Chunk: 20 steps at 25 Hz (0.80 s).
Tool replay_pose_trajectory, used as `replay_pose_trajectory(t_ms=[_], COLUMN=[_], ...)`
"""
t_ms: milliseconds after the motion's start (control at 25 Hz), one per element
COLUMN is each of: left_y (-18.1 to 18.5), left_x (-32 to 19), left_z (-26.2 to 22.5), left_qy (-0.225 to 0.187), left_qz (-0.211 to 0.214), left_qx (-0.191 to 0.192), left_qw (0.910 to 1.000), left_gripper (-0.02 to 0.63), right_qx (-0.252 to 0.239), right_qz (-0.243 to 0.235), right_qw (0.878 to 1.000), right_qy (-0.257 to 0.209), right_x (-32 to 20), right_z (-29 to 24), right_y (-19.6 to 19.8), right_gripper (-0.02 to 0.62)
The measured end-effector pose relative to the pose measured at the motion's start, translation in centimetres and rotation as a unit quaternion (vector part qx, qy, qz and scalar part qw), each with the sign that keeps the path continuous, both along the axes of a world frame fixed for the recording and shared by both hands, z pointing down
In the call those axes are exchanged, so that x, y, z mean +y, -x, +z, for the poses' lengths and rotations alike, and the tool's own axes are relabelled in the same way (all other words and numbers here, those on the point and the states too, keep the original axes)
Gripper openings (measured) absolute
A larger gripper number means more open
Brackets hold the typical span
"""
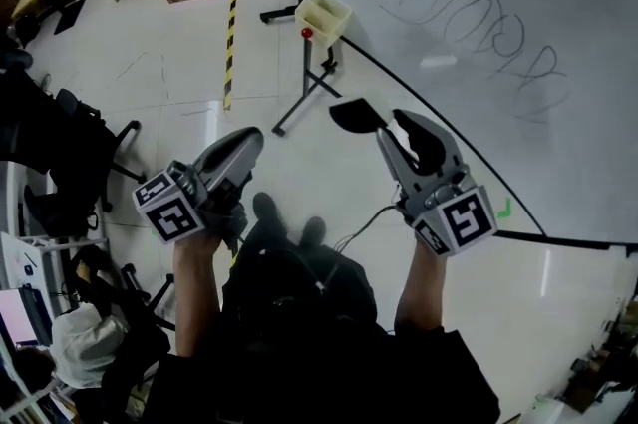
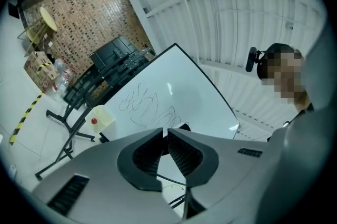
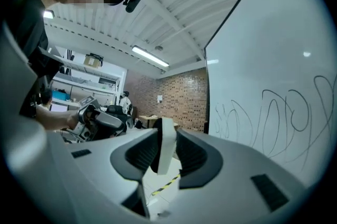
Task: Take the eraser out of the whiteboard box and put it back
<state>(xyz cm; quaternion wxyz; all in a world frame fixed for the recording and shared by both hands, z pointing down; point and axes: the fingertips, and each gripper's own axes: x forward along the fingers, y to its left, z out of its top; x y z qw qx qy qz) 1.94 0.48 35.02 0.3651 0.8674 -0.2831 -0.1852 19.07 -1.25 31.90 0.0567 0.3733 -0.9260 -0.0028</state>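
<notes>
- Right gripper (image 1: 392,130) clamps the eraser (image 1: 355,116) edge-on between both pads, well clear of the whiteboard box (image 1: 322,17).
- Left gripper (image 1: 253,139): jaws together, empty, farther from that box.

Head view: from the person's head, steeply down; left gripper (image 1: 249,141) and right gripper (image 1: 394,126) near, floor (image 1: 179,73) below, whiteboard (image 1: 478,33) at right.
Left gripper view: along its own jaws, tilted, facing the whiteboard, well apart from it.
Right gripper view: along its own jaws, close beside the whiteboard, facing the far brick wall (image 3: 181,96).
Shared: whiteboard scribbles in all three; whiteboard box (image 1: 323,17) in head and left gripper views.
</notes>
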Motion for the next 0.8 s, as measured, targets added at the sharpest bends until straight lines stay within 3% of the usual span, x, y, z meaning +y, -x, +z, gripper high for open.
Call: replay_pose_trajectory(t_ms=[360,800], left_y=[0.9,9.7], left_x=[3.0,7.7], left_z=[-1.5,-0.8], left_qy=[-0.023,-0.013], left_qz=[0.028,0.047], left_qx=[-0.006,0.033], left_qw=[0.9993,0.9983], left_gripper=[0.014,0.014], right_qx=[-0.002,0.02], right_qz=[0.015,0.047], right_qw=[1.0,0.999], right_qy=[-0.02,-0.012], right_x=[3.1,8.3], right_z=[-1.3,-2.2], right_y=[1.1,9.2], right_gripper=[0.131,0.13])
